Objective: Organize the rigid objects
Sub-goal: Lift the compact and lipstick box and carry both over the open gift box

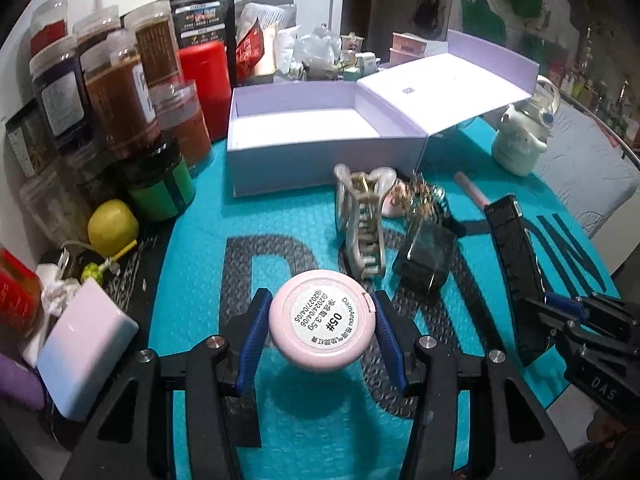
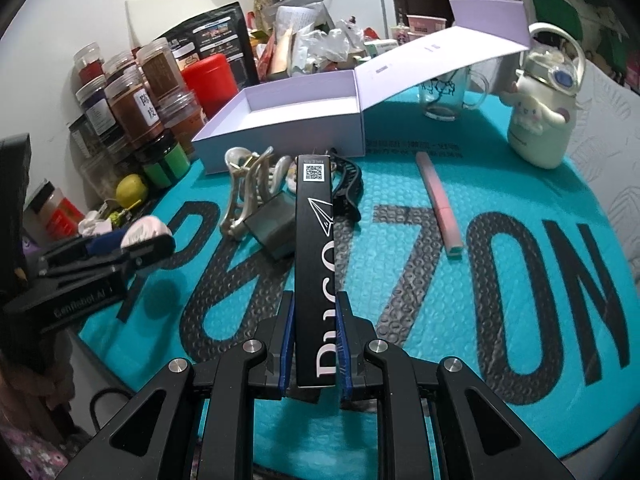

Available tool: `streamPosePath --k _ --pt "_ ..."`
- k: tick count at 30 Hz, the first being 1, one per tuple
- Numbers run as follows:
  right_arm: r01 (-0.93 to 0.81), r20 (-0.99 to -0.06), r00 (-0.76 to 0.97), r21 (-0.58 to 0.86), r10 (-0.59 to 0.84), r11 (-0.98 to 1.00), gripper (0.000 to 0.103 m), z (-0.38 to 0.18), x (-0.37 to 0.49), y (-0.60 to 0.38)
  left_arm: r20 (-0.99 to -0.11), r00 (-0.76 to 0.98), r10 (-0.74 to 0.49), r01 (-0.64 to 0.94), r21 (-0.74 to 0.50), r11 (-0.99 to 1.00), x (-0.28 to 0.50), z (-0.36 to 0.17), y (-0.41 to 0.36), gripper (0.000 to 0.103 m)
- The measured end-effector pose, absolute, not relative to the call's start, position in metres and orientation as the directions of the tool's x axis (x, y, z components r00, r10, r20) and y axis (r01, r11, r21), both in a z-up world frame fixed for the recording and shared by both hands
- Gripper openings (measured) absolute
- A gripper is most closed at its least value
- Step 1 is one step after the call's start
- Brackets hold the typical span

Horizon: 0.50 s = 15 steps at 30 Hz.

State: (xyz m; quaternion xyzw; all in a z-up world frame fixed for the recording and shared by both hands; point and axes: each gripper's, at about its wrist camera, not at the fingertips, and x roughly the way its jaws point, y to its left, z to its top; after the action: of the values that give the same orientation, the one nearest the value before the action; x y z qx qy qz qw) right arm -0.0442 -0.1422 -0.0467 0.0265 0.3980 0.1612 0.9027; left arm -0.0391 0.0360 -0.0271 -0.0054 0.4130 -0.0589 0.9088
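Observation:
My left gripper (image 1: 320, 324) is shut on a round pink compact (image 1: 322, 320), label side up, held above the teal mat (image 1: 200, 280). My right gripper (image 2: 316, 340) is shut on a long black box (image 2: 314, 248) with white lettering and a QR code; that box (image 1: 516, 272) shows at the right of the left wrist view. Ahead stands an open lilac box (image 1: 320, 152) with an empty white inside, lid (image 2: 440, 52) flipped back. A pearly hair claw (image 1: 362, 216), a dark glass bottle (image 1: 424, 256) and a pink stick (image 2: 438, 204) lie on the mat before it.
Several spice jars (image 1: 116, 92), a red canister (image 1: 208, 80) and a yellow lemon-shaped thing (image 1: 112, 226) crowd the left side. A white cartoon flask (image 2: 540, 120) and a glass mug (image 2: 452, 92) stand at the back right. A pale pink soap-like block (image 1: 84, 348) lies at the left edge.

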Motion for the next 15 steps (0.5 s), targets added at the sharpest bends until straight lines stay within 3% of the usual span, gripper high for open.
streamPosePath --k 15 --pt "-0.323 -0.699 0.632 0.154 0.334 0.934 0.018 -0.025 -0.009 -0.133 -0.729 0.67 -0.141 0.114 -0.087 0.99 0.009 -0.003 0.032 0.05"
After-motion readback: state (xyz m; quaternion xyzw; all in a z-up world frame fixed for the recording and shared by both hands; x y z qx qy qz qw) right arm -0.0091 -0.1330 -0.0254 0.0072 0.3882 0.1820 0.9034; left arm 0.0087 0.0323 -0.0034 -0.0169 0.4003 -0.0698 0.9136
